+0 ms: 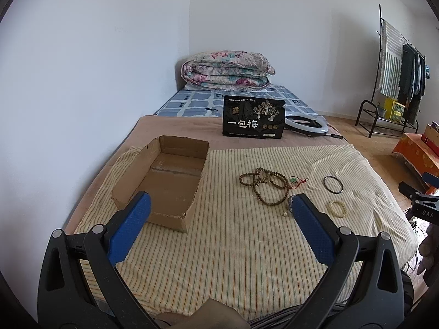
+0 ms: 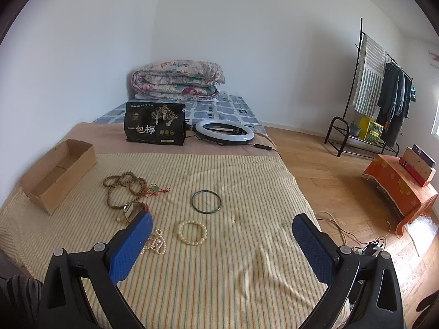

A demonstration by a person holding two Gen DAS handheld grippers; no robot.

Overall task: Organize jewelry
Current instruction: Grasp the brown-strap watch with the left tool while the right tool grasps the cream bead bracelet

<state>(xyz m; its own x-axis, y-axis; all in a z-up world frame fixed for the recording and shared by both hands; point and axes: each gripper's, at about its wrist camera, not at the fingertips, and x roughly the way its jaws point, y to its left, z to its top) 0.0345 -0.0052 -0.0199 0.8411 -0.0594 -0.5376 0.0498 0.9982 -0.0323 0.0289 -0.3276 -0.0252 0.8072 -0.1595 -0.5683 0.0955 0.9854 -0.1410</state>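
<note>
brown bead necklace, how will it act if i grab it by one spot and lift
The brown bead necklace will likely hang floppy: it lies in loose, overlapping loops. The red cord pendant at its end may trail or snag. It probably won't roll, since the striped blanket looks soft and ridged.

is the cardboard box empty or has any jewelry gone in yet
Empty. The cardboard box shows only bare floor in the left wrist view; the wooden bead necklace, dark bangle and white bead bracelet lie on the striped cloth.
</note>
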